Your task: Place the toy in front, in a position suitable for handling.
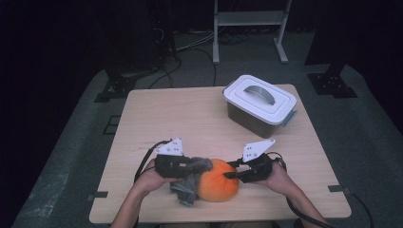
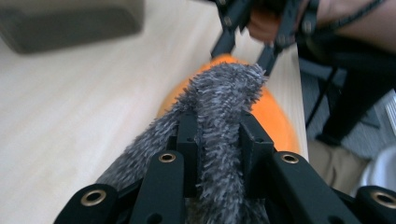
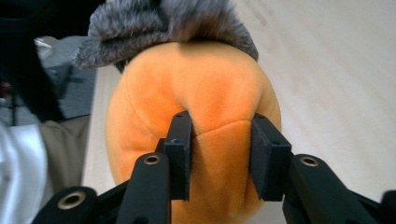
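Left gripper (image 1: 187, 165) clamped tight on the grey fuzzy cloth (image 2: 224, 116), right gripper (image 1: 233, 175) pinching a fold of the orange plush pumpkin (image 3: 196, 112) from the opposite side. Probably gripped that way to steady the plush while drawing the cloth over it. Sitting round, soft and seamed near the table's (image 1: 190, 114) front edge, half draped in shaggy grey.

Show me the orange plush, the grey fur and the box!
orange plush (image 1: 217, 184), high view, middle of its round body
grey fur (image 2: 224, 100), left gripper view, shaggy strip above the jaws
box (image 1: 260, 97), high view, white lid beside the handle
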The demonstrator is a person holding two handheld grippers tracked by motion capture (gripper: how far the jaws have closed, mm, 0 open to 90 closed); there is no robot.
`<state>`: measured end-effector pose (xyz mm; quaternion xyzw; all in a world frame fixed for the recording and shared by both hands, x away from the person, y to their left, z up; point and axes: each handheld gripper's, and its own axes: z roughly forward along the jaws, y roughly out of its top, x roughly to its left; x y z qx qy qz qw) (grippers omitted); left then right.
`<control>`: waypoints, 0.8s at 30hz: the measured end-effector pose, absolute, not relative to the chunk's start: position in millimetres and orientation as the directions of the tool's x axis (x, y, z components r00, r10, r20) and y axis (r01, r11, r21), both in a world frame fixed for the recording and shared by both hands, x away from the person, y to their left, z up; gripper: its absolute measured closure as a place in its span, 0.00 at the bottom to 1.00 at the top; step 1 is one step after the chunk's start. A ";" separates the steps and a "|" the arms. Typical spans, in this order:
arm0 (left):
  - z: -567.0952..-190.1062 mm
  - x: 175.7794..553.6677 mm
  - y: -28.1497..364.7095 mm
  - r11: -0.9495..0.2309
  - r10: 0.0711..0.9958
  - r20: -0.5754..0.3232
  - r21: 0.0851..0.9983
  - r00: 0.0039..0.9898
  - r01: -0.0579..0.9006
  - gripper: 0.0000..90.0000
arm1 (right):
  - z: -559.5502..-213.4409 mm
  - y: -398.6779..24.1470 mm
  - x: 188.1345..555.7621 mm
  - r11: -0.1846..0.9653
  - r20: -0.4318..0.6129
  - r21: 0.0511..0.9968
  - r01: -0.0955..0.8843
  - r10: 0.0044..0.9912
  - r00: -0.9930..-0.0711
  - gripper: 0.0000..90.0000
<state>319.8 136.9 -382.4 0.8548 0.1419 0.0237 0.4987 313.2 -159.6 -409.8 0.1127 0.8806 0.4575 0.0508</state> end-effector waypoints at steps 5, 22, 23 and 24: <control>-377.6 326.3 121.9 -0.501 0.262 -0.073 0.842 0.962 0.200 0.82 | -404.7 -159.5 310.0 0.571 -0.060 0.814 0.103 0.260 -0.964 0.70; -403.2 308.4 117.2 -0.547 0.188 -0.110 0.813 0.976 0.197 0.82 | -419.0 -167.0 321.1 0.549 0.198 0.780 0.300 0.239 -0.951 0.37; -403.7 308.5 119.7 -0.539 0.195 -0.112 0.818 0.974 0.202 0.82 | -419.5 -165.8 319.3 0.550 0.183 0.784 0.287 0.237 -0.954 0.43; -404.2 308.9 122.7 -0.529 0.199 -0.116 0.823 0.973 0.207 0.82 | -418.6 -165.5 317.0 0.559 0.150 0.787 0.262 0.238 -0.960 0.48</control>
